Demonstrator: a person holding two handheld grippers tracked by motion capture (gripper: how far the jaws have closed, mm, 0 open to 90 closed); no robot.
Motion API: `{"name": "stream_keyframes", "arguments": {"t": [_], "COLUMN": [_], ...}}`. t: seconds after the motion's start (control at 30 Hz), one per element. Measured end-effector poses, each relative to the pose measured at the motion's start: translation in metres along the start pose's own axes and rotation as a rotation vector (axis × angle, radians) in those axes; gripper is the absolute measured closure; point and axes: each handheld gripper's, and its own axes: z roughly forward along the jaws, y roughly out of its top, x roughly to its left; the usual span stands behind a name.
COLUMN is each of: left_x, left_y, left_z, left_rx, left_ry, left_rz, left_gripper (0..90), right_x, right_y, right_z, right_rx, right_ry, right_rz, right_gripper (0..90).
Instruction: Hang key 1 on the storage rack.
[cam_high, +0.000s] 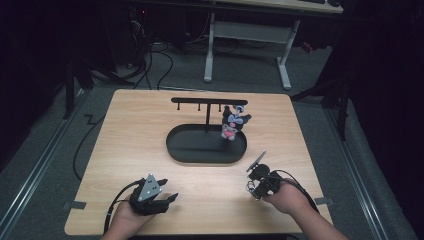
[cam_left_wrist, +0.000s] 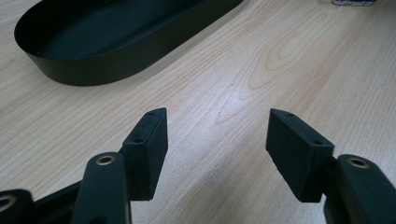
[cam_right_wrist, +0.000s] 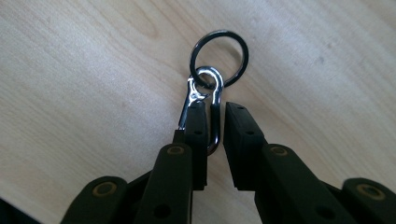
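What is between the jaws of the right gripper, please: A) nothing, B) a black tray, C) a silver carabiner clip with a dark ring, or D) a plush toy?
C: in the right gripper view, the right gripper has a silver carabiner clip between its jaws, with a dark ring looped through it.

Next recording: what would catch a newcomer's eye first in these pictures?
Probably the plush keychain hanging from the black hook stand, over the right part of the oval black tray at mid-table. Next, in the right gripper view, a silver carabiner clip with a dark key ring sits between the right gripper's fingers, above the wooden table. The left gripper rests open near the front edge.
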Motion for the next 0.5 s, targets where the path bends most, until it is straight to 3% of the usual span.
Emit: {"name": "stream_keyframes", "arguments": {"t": [0.2, 0.4, 0.5], "left_x": [0.0001, -0.0008, -0.0015], "left_y": [0.0001, 0.0005, 0.0007], "left_z": [0.0, 0.0006, 0.0013], "left_rx": [0.0, 0.0, 0.004], "left_ry": [0.001, -0.001, -0.002], "left_rz": [0.003, 0.005, 0.009], "left_gripper": [39.6, 39.6, 39.6], "right_x": [-0.0008, -0.0047, -0.0046], "right_y": [0.0044, 0.0082, 0.0098], "right_z": [0.0037, 0.0054, 0.0058], "right_rx": [0.062, 0.084, 0.089], "right_ry": [-0.003, 0.017, 0.016], "right_rz": [0.016, 0.04, 0.006], "right_gripper": [75.5, 80.7, 84.4]}}
